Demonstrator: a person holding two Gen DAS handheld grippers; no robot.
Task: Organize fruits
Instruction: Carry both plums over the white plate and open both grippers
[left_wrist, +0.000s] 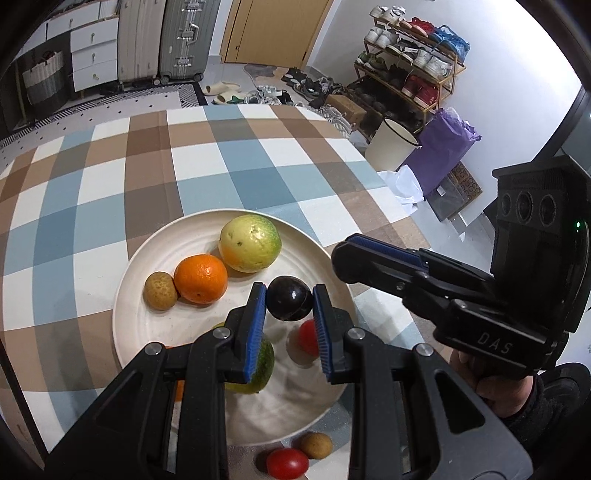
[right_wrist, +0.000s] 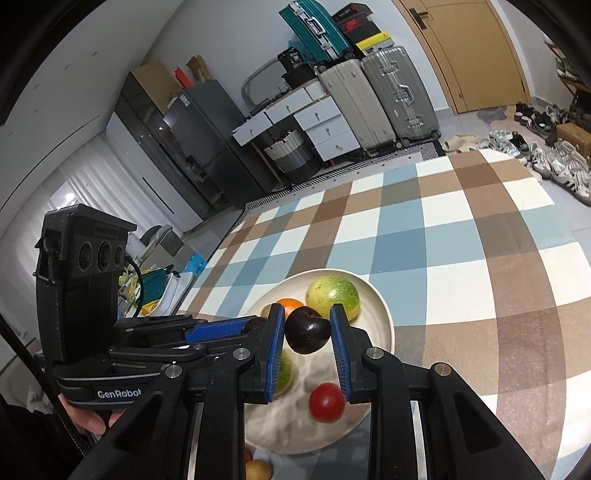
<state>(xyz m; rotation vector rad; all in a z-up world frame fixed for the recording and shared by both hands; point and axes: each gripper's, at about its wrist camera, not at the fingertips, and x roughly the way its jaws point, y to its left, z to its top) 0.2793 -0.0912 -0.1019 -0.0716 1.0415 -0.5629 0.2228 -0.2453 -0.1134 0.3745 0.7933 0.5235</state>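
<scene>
A cream plate (left_wrist: 147, 295) (right_wrist: 384, 314) on the checked tablecloth holds a yellow-green guava (left_wrist: 249, 243) (right_wrist: 332, 295), an orange (left_wrist: 200, 278) (right_wrist: 290, 303), a small brown fruit (left_wrist: 160, 290), a green mango (left_wrist: 264, 363) (right_wrist: 286, 371) and a red tomato (left_wrist: 306, 338) (right_wrist: 327, 401). My left gripper (left_wrist: 290, 304) holds a dark plum (left_wrist: 289, 298) above the plate. My right gripper (right_wrist: 307, 330) holds another dark plum (right_wrist: 307, 329) above the plate; in the left wrist view its fingers (left_wrist: 384, 247) look closed. A tomato (left_wrist: 287, 463) and a brown fruit (left_wrist: 316, 445) (right_wrist: 258, 469) lie off the plate, near the front.
The tablecloth (left_wrist: 221, 158) (right_wrist: 461, 229) stretches beyond the plate. Off the table's right edge stand a white bucket (left_wrist: 391, 142), a purple bag (left_wrist: 445, 144) and a shoe rack (left_wrist: 410, 59). Suitcases (right_wrist: 384, 96) and drawers (right_wrist: 325, 125) line the far wall.
</scene>
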